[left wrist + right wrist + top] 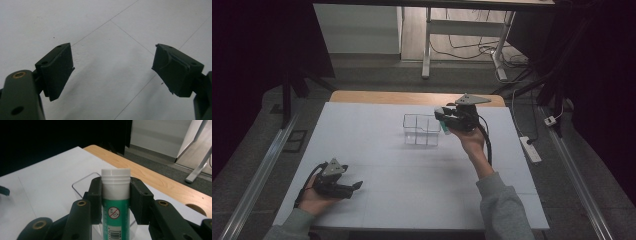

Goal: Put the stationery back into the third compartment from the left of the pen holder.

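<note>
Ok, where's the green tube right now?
The green tube is clamped in the right claw, held just above the right edge of the clear divided box near the table's far side in the high view.

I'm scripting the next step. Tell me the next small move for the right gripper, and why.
Probably lower the right gripper toward the clear divided box: its fingers clamp the green tube, held above the box's right edge and not yet inside a compartment.
</note>
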